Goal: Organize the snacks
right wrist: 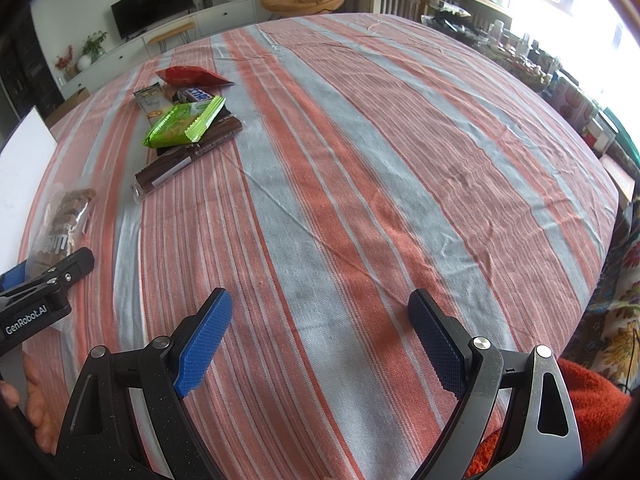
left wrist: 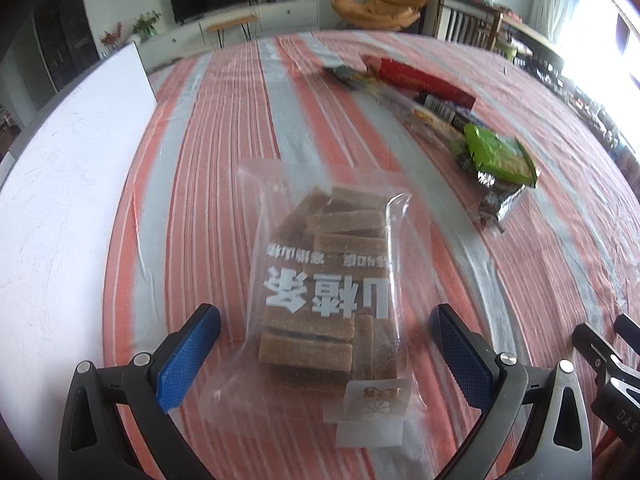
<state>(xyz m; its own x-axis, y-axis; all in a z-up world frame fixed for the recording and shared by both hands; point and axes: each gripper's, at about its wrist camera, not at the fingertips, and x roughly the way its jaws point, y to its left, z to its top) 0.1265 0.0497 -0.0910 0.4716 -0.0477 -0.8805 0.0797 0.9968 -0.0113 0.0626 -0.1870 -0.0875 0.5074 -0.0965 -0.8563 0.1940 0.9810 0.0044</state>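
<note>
Both claws gaped empty; the left claw straddled the clear bag (slippery film), which risked sliding free.

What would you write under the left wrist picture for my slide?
Open left gripper straddling a clear bag of brown snack bars on the striped tablecloth.

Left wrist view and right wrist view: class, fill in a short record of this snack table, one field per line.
surface: striped tablecloth
nearest snack: clear bag of brown bars, lying flat between the left tool's open fingers, not gripped
snack pile: green packet on top of a long brown bar; red packet behind
right tool: open, over bare cloth
left edge: white board
</note>
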